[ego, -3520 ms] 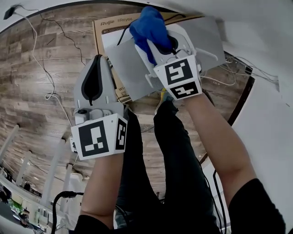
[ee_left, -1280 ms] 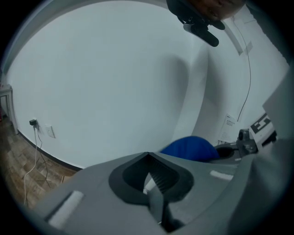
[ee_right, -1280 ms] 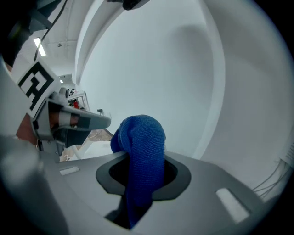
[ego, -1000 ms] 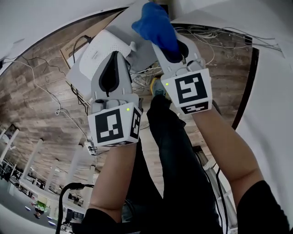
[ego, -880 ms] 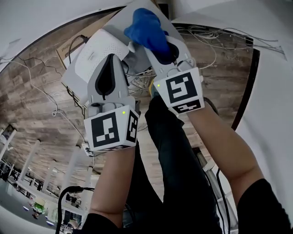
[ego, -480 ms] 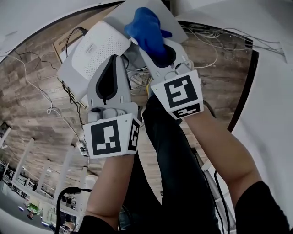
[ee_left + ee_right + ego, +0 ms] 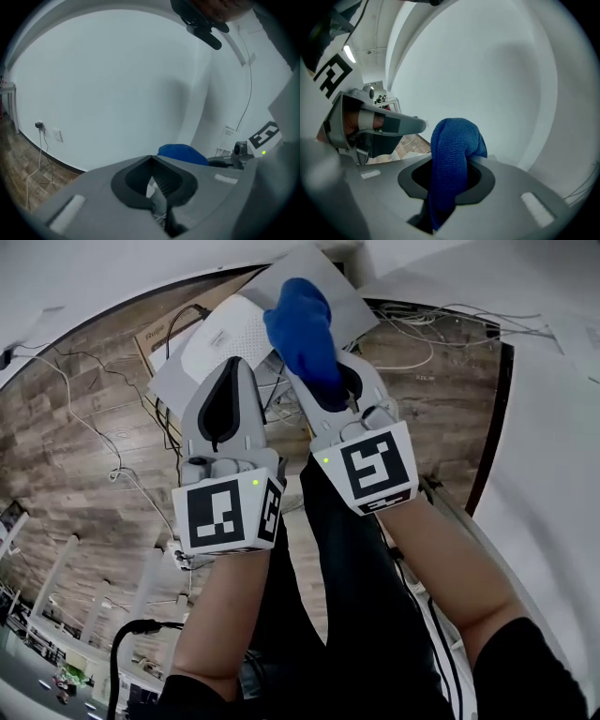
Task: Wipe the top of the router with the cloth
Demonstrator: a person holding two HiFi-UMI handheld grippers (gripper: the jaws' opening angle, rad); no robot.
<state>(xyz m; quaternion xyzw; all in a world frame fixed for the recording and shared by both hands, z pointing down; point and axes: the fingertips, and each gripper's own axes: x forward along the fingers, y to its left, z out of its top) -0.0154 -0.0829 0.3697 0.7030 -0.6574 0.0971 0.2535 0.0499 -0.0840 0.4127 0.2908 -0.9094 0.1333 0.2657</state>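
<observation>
The right gripper [image 7: 314, 367] is clamping its jaws on a soft blue microfibre cloth [image 7: 300, 320]. The cloth is bulging past the tips in a rounded wad and hanging down between the jaws in the right gripper view. The left gripper [image 7: 151, 159] is holding its jaws together, with nothing showing between the tips.

The flat white plastic router [image 7: 220, 334] is lying below both grippers on a brown cardboard box [image 7: 150, 334] that is sitting on the wood-pattern floor [image 7: 75, 456]. The left gripper is partly covering it in the head view. Both gripper views are facing a pale wall rather than the router, so the cloth is probably not touching it yet.

The cloth is looking light, limp and squashy, and the wad beyond the tips is the part to press flat on the lid. The router is looking light too, with a hard, smooth shell and cables trailing from it. It is likely to skid on the box under a wiping stroke, so the left gripper is best steadying it at a side edge, clear of the cables
</observation>
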